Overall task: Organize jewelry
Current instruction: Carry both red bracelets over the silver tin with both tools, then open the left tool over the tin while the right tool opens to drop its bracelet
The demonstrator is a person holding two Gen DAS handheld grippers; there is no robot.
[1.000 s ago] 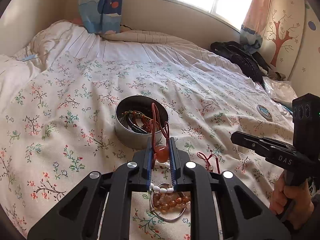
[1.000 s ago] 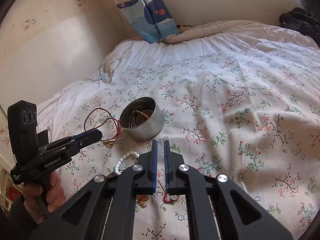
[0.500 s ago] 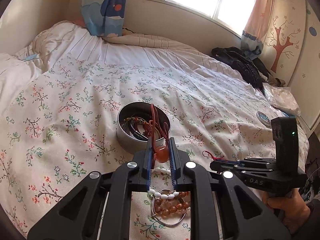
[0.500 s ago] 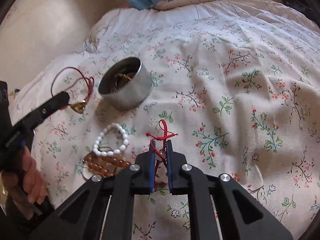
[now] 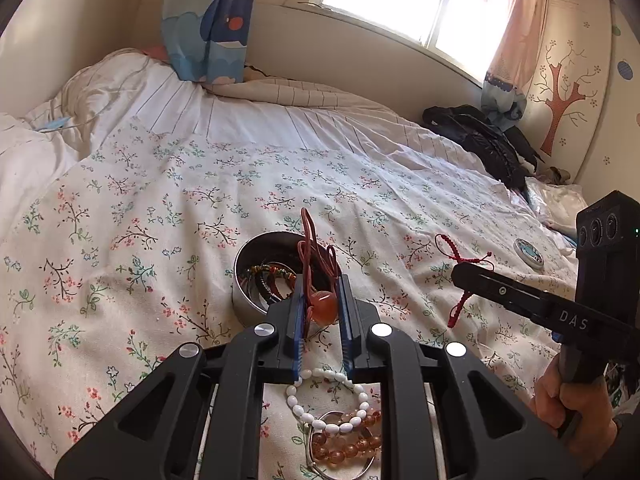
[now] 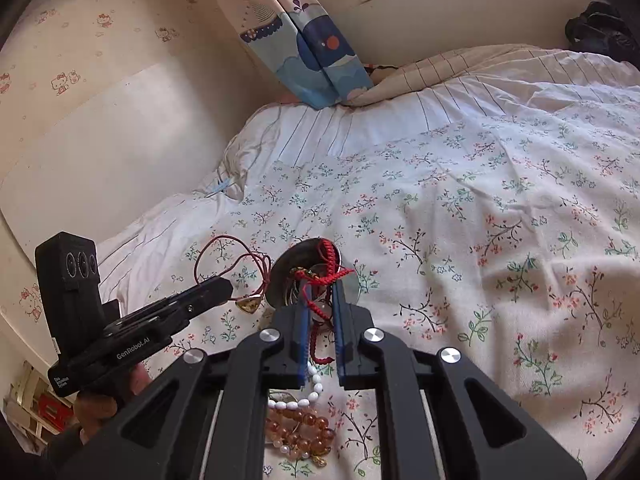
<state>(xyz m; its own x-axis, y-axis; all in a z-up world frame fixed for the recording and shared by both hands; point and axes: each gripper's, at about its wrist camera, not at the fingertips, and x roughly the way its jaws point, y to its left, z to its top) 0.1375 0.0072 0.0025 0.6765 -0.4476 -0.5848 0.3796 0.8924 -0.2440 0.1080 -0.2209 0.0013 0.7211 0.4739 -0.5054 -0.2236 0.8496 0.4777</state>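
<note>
My left gripper (image 5: pixel 320 286) is shut on a red cord necklace with an amber pendant (image 5: pixel 323 307), held just in front of a round metal tin (image 5: pixel 256 280) with bracelets inside. My right gripper (image 6: pixel 320 286) is shut on a red braided bracelet (image 6: pixel 320 276) and holds it above the bed, in line with the tin (image 6: pixel 280 276). It also shows in the left wrist view (image 5: pixel 458 274), with the bracelet (image 5: pixel 460 280) hanging from it. A white bead bracelet (image 5: pixel 332 400) and an amber bead bracelet (image 5: pixel 344 446) lie on the bed below.
The floral bedspread (image 5: pixel 160 220) covers the bed. A small round tin lid (image 5: pixel 530 254) lies to the right. Dark clothes (image 5: pixel 480 144) lie at the far right corner. A curtain (image 5: pixel 206 20) and a pillow (image 5: pixel 280 92) are at the back.
My right gripper closed on the red braided bracelet, lifted it off the bed and swung up toward the tin. My left gripper kept its hold on the necklace near the tin.
</note>
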